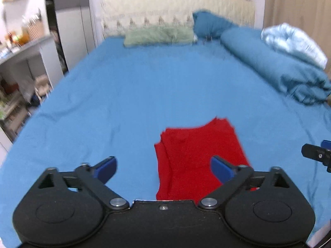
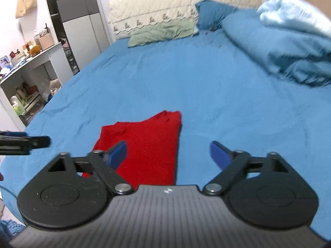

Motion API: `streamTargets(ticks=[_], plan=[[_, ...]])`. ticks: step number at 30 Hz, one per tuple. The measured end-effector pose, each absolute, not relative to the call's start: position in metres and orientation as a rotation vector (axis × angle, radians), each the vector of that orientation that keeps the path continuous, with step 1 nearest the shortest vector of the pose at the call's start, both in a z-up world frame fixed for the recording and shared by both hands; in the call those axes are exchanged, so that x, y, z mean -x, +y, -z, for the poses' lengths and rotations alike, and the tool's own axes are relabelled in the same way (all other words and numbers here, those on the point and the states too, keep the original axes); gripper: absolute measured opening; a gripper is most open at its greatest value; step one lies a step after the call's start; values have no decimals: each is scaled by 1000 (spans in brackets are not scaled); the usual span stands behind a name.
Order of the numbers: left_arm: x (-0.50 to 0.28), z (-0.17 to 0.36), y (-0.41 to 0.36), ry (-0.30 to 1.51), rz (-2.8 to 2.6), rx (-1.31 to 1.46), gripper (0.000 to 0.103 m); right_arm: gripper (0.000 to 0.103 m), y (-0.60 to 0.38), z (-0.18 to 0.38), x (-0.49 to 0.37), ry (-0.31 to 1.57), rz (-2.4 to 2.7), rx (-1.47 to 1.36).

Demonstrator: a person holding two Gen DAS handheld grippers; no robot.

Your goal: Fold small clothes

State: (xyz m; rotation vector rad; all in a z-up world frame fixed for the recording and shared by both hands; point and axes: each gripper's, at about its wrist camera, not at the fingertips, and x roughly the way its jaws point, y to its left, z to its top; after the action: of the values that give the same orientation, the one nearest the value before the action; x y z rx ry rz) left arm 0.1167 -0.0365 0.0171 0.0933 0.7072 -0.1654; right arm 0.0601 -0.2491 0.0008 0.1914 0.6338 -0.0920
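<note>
A small red garment [image 1: 192, 155] lies folded lengthwise on the blue bed sheet [image 1: 128, 95], several layers showing at its left edge. My left gripper [image 1: 163, 169] is open and empty, held above the garment's near left part. In the right wrist view the garment [image 2: 149, 144] lies below and left. My right gripper [image 2: 167, 155] is open and empty above the garment's right edge. Each gripper shows at the edge of the other's view: the right one [image 1: 316, 154], the left one [image 2: 22, 141].
A rolled blue duvet [image 1: 277, 66] with a pale blue blanket [image 1: 293, 41] lies along the right side. A green pillow [image 1: 159, 35] and a blue pillow [image 1: 209, 24] lie at the headboard. A white shelf desk [image 2: 31, 68] stands left of the bed.
</note>
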Motion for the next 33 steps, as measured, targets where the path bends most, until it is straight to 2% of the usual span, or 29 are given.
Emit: streamTargets(ticks=[6,13,20,33], plan=[[-40,-41,-27,677,139,-45,103,103,-220,-40,4,647,152,-127],[19,-19,-20,699,103,-94,103,103,-194,-23,60,722,200,-113],[42,11,-16,735,86,-109,103,103,-188,9,82,785,233,-121],[50,10,-23,693,106,-119,103,103,-187,11,88,782,233,-84]])
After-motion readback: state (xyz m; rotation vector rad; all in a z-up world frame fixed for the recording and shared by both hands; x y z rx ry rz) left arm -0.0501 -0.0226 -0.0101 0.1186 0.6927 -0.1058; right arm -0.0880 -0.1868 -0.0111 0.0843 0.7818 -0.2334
